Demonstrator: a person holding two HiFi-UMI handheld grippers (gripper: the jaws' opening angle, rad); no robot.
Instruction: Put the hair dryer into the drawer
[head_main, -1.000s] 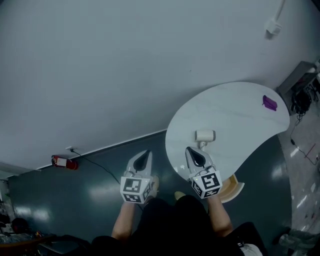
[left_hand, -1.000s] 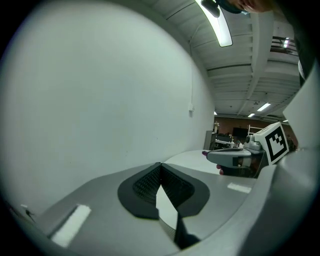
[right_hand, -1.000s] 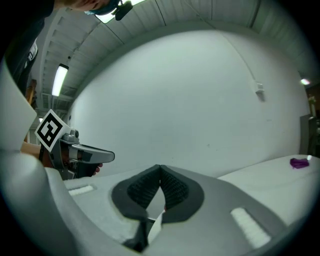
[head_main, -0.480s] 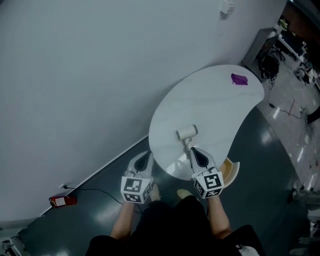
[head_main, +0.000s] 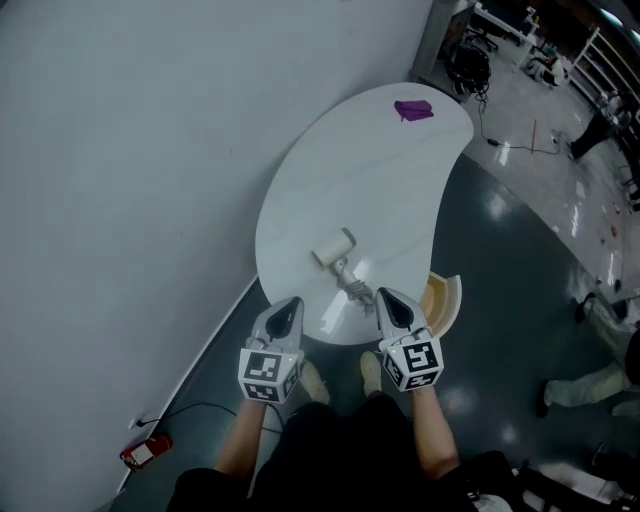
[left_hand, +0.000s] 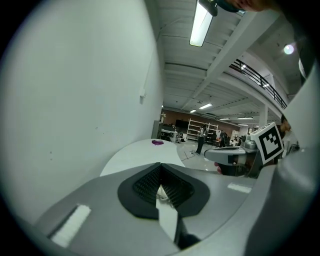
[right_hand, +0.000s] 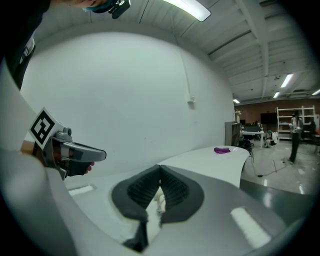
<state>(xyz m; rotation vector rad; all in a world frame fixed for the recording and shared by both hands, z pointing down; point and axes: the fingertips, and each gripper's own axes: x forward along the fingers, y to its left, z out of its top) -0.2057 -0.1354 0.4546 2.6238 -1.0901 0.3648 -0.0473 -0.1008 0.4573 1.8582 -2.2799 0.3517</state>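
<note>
**Facing a hair dryer with both tools closed**

Hair dryer lies on its side on the white worktop, at about twelve o'clock from the left tool and right tool. Both tools have their jaws together and hold nothing. The dryer looks light, rigid and smooth, with a limp cord, so the handle seems the best hold. Only the head view shows what looks like the open drawer, at three o'clock from the right tool. The gripper views show the jaws meeting.

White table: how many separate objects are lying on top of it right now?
2. The hair dryer lies near the close end of the white table, its cord bunched beside it. A small purple object sits at the far end. Nothing on top looks hidden.
</note>
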